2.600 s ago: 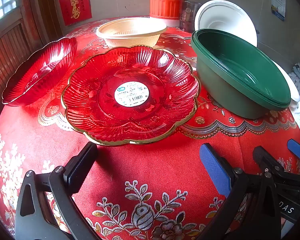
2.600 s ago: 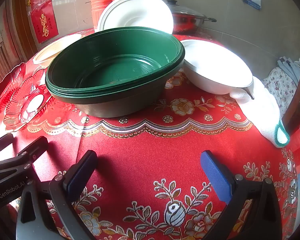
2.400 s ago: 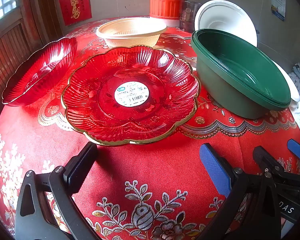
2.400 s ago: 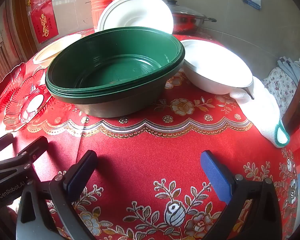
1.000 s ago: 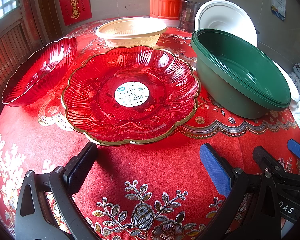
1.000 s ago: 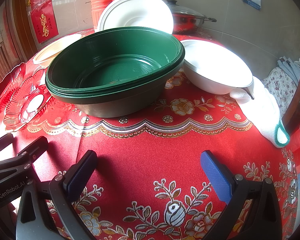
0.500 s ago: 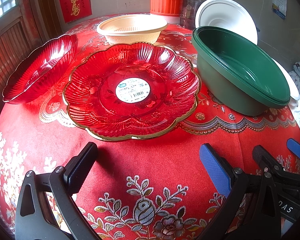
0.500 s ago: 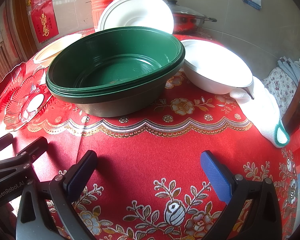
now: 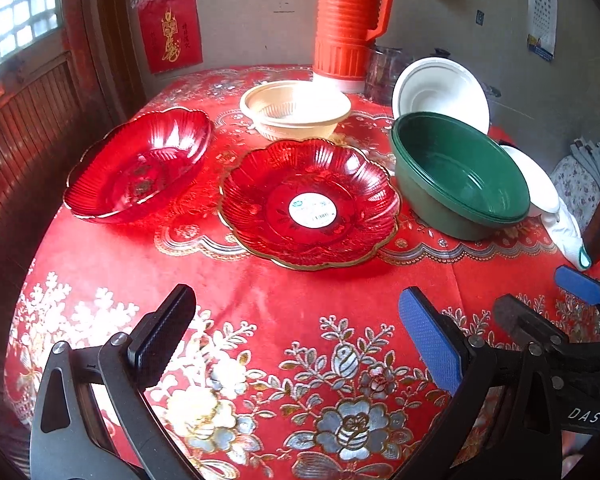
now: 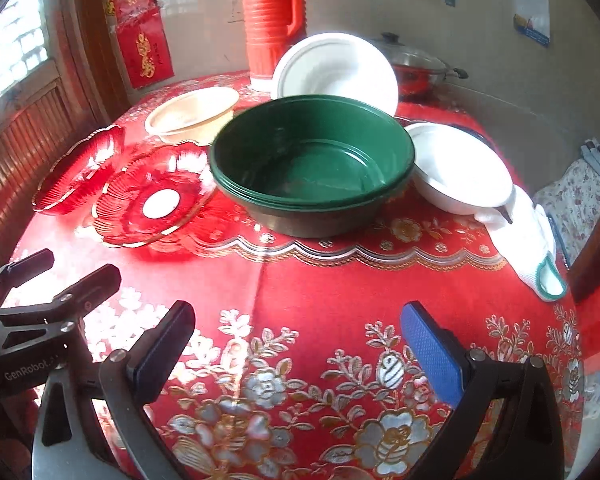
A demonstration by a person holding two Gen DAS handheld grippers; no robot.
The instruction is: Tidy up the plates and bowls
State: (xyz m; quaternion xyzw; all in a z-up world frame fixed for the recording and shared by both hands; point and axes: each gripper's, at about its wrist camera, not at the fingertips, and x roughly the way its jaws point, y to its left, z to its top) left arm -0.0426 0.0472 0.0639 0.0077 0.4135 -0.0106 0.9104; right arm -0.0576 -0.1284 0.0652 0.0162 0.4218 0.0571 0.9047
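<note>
Hovering low in the frame, the left gripper point(image 9: 296, 328) and right gripper point(image 10: 296, 334) are both spread wide, holding nothing, above the red cloth point(image 9: 300, 300). At centre of the left view lies the red plate point(image 9: 308, 204), its sticker facing up; a red bowl point(image 9: 140, 164) sits tilted at left, green bowls point(image 10: 312, 164) at right. Farther back, a cream bowl point(image 9: 296, 110), a white bowl point(image 10: 460, 170) at right and a white plate point(image 10: 336, 68) leaning upright before the orange flask point(image 9: 350, 20)
</note>
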